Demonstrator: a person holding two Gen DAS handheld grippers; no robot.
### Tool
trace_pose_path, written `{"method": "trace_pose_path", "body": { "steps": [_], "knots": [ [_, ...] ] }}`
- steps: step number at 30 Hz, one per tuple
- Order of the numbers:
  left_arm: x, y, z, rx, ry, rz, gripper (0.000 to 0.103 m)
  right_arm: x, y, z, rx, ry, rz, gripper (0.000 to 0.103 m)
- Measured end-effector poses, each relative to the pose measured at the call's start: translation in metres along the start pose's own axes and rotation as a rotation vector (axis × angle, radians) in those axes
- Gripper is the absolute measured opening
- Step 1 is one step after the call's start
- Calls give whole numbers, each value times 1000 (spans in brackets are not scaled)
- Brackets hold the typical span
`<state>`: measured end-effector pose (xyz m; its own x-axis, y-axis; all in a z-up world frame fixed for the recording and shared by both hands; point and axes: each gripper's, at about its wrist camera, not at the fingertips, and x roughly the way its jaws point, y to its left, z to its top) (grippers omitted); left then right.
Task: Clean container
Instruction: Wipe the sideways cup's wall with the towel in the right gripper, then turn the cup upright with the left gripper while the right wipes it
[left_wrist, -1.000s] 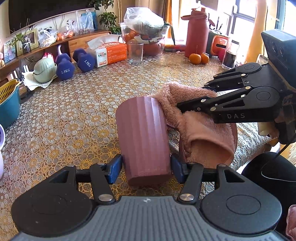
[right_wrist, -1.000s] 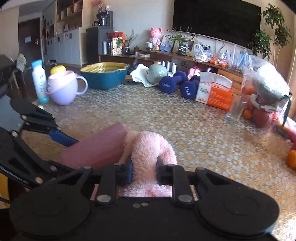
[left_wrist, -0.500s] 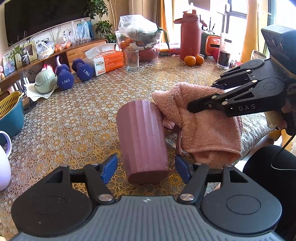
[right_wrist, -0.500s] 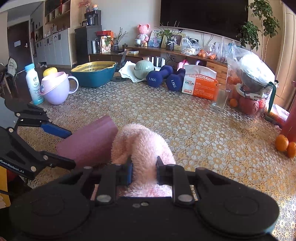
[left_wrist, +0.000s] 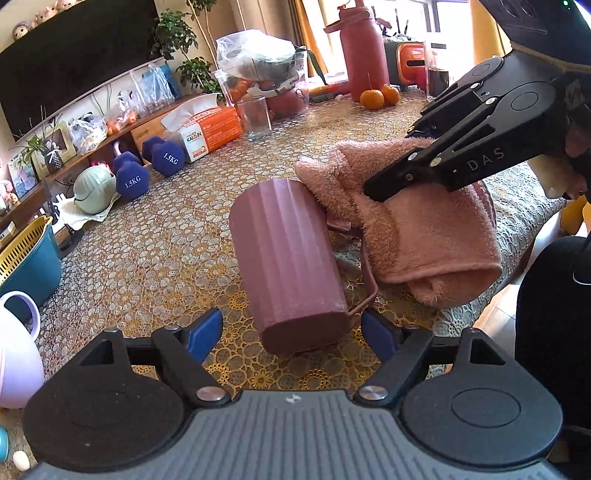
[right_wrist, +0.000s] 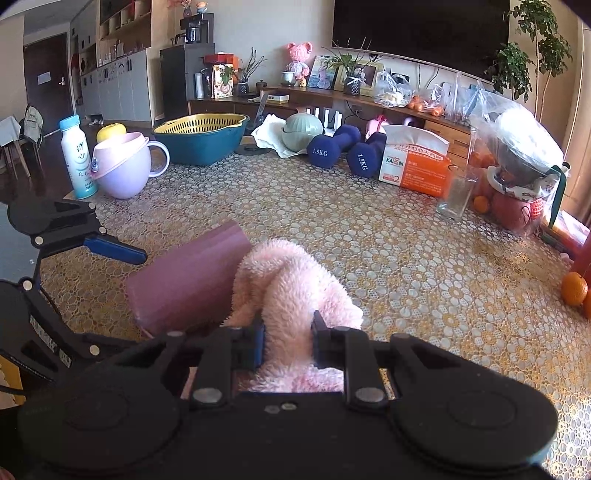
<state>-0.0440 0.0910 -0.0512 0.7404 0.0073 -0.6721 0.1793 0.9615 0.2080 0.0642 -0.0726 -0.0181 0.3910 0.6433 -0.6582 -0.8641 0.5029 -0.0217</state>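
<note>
A ribbed mauve cup (left_wrist: 288, 258) lies on its side on the lace tablecloth, base toward the left wrist camera. My left gripper (left_wrist: 291, 334) stands open, its blue fingertips (left_wrist: 205, 332) on either side of the cup's base with a gap on each side. A fluffy pink towel (left_wrist: 424, 229) hangs at the cup's far end, and my right gripper (left_wrist: 373, 188) is shut on it. In the right wrist view the towel (right_wrist: 295, 288) bulges up between the right gripper (right_wrist: 287, 341) fingers beside the cup (right_wrist: 188, 280). The cup's mouth is hidden.
At the back stand a clear glass (left_wrist: 255, 116), an orange tissue box (left_wrist: 210, 131), two blue dumbbells (left_wrist: 147, 166), oranges (left_wrist: 378, 98) and a red flask (left_wrist: 364, 55). A lilac jug (right_wrist: 125, 170) and a teal basket (right_wrist: 201, 138) sit left. The table edge (left_wrist: 517, 236) runs right.
My left gripper has opened and let go of the cup, which now lies on the table. The right gripper stays shut on the towel by the cup's far end.
</note>
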Motion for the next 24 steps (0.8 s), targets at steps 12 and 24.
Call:
{"method": "trace_pose_path", "body": {
  "steps": [12, 24],
  "knots": [
    [9, -4, 0, 11, -33, 4, 60, 1, -1, -1, 5, -9, 0, 21],
    [-16, 36, 21, -380, -19, -202, 58, -47, -4, 4, 26, -124, -29, 20]
  ]
}}
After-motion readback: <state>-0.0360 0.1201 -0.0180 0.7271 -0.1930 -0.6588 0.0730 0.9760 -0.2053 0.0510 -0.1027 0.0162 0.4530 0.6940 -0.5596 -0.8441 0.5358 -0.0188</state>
